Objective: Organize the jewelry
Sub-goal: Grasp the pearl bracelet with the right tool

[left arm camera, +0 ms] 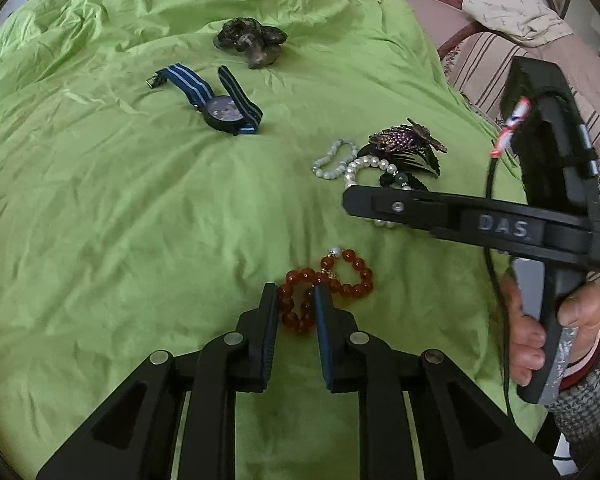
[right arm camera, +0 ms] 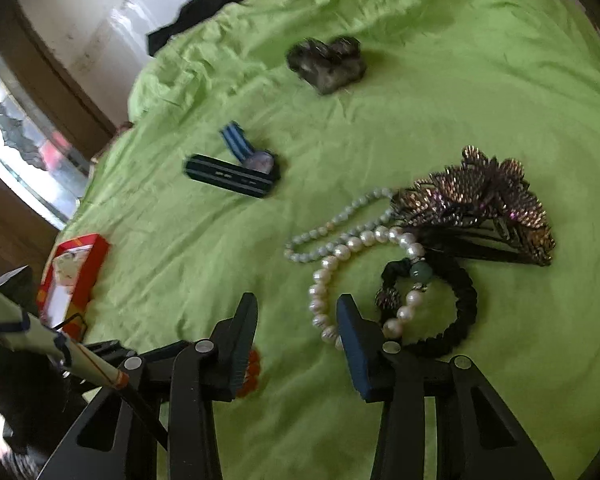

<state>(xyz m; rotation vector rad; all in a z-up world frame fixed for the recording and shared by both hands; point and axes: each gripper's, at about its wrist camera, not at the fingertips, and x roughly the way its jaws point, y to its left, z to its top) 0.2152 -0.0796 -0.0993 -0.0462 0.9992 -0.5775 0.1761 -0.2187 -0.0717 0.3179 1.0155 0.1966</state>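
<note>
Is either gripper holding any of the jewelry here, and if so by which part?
Nothing is held. The left gripper straddles the red bead bracelet without pinching; the right gripper is open beside the pearls.

The sheet (left arm camera: 120, 200) is bright green. The bead bracelet (left arm camera: 328, 292) is red. The watch strap (left arm camera: 188, 82) has blue stripes.

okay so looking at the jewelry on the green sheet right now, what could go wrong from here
The white pearl bracelet lies looped through the black scrunchie and against the beaded hair comb, so lifting one may drag the others. The right gripper could snag them. The left gripper straddles only part of the red bead bracelet, which might slip.
</note>
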